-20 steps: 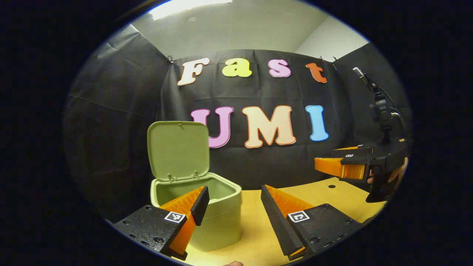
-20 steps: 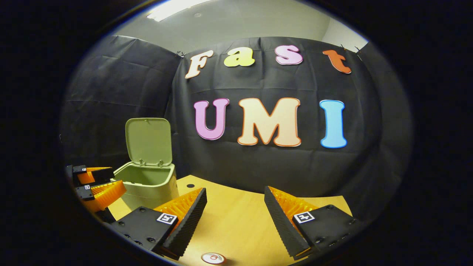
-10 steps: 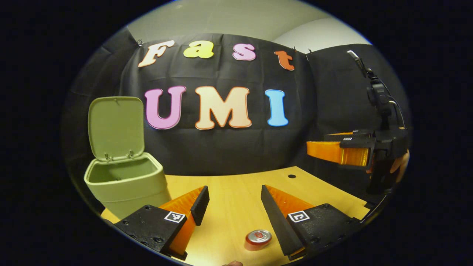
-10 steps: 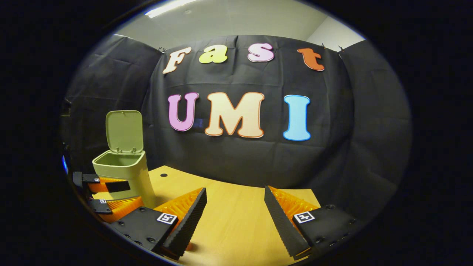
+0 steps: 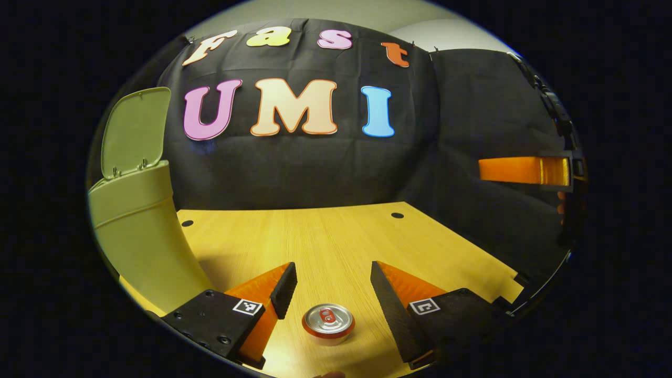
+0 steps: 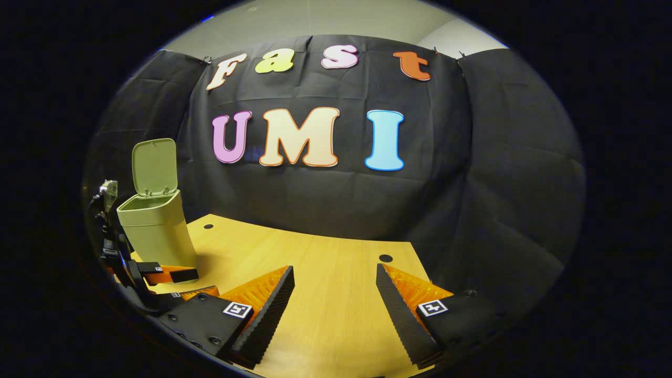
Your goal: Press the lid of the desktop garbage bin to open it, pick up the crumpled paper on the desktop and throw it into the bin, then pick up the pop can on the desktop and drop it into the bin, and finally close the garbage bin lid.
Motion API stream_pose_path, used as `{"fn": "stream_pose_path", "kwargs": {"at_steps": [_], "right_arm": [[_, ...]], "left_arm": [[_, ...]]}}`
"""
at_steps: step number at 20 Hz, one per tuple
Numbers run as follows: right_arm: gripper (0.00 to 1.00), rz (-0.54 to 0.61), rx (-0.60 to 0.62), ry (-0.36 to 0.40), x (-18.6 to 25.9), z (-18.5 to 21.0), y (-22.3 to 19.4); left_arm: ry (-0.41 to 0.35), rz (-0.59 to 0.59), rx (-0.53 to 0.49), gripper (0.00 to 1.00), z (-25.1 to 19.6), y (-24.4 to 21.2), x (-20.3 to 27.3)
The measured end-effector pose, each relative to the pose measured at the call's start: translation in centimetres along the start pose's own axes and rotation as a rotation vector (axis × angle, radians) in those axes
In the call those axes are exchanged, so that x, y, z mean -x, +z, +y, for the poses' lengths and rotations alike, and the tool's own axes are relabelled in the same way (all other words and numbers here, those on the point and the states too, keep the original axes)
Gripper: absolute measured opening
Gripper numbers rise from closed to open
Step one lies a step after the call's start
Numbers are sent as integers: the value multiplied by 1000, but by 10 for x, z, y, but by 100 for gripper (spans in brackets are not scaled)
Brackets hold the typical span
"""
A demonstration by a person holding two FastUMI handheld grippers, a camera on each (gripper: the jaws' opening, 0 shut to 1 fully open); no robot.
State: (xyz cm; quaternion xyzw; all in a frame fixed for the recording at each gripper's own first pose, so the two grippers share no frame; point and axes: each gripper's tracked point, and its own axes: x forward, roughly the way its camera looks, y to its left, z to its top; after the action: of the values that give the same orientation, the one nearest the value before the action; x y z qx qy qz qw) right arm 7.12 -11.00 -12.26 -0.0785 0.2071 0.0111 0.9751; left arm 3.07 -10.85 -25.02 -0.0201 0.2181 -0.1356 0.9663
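The left gripper stands wide open with nothing held, and the can now sits upright on the table right between its fingers, a little below the tips and touching neither. Half a second ago the can lay off toward the right finger at the bottom of the left gripper view, and a second ago it was out of that view, with the bin ahead of the fingers; so the hand has swung away from the bin and lined up on the can. I judge the paper step done and the can pickup in hand: what remains is to go down around the can and close. The bin stands at the left, well apart, lid up. The right gripper is also wide open and empty over bare table; seen from the left gripper view it has drawn off to the right edge. No crumpled paper lies on the table as seen; whether it is in the bin I cannot tell.
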Motion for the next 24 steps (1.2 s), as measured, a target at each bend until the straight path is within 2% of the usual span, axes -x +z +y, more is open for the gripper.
{"fn": "stream_pose_path", "kwargs": {"at_steps": [7,13,15,16,17,20,24], "right_arm": [[99,44,0,-53,13,-33,-23],[99,71,18,-65,19,-38,-33],[99,69,27,-62,22,-35,-31],[99,68,32,-59,22,-32,-32],[99,66,37,-55,23,-29,-32],[99,55,39,-34,22,-16,-33],[100,58,2,13,17,9,-41]], "left_arm": [[72,118,-25,86,4,-65,-22],[88,220,-29,87,8,-112,-36],[61,257,-26,87,5,-121,-34],[59,258,-21,86,7,-118,-30],[53,246,-16,80,7,-111,-31],[45,189,-27,78,7,-73,-26],[30,61,-88,77,13,1,-23]]}}
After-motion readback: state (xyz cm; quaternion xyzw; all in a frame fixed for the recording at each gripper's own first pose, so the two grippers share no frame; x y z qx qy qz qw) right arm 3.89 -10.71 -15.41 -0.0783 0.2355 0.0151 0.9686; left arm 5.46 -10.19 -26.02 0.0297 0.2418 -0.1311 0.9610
